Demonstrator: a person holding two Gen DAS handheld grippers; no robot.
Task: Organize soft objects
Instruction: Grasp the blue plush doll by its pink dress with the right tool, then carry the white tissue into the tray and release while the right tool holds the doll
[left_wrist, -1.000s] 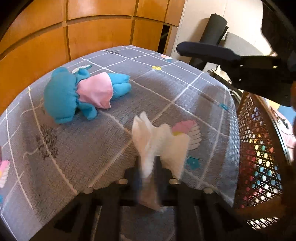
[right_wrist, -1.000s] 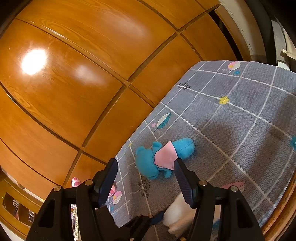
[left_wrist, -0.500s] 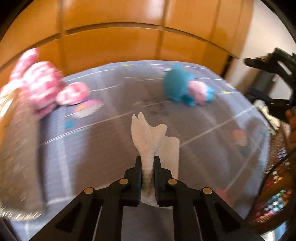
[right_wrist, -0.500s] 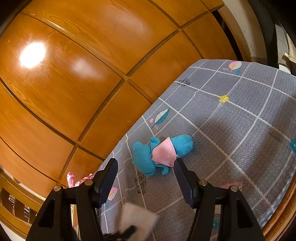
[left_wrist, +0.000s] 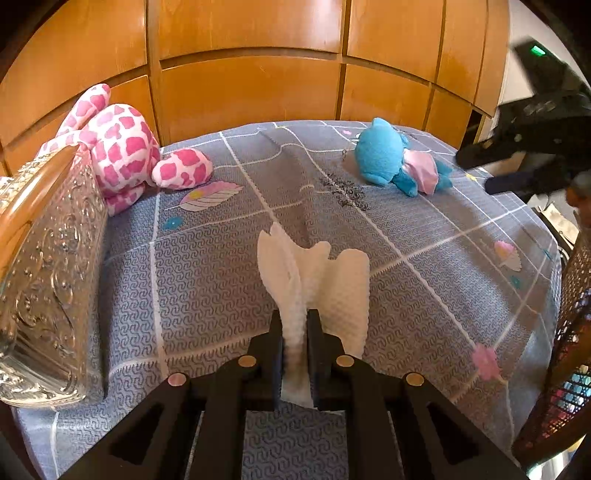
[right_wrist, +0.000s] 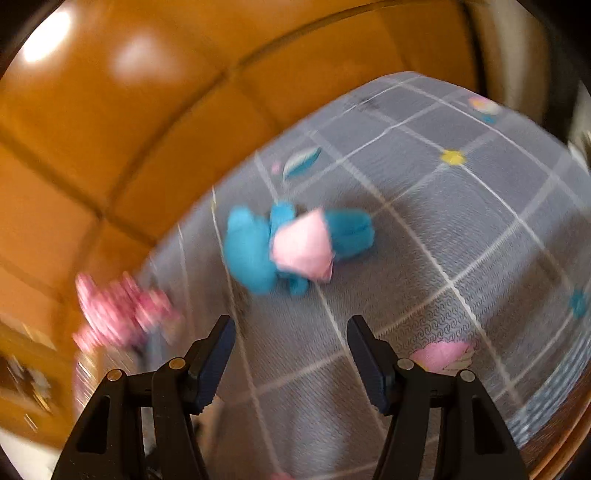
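Pinching a white cloth (left_wrist: 317, 280) between pressed-together fingers, the left gripper (left_wrist: 294, 332) now faces the wooden wall across the grey bedspread (left_wrist: 207, 280), having swung left since a second ago, when it looked toward the bed's right edge. The cloth stands up from the jaws and fans out above them. A pink-and-white plush (left_wrist: 122, 147), absent from that view a second ago, now lies at far left against the wall beside an embossed glass tray (left_wrist: 48, 266). The blue doll (left_wrist: 399, 162), then at left, now sits far right.

The right gripper (right_wrist: 290, 350) hangs with fingers spread and empty. Its view is blurred; the doll (right_wrist: 291, 243) appears larger and nearer than before, with the plush (right_wrist: 118, 310) at lower left.
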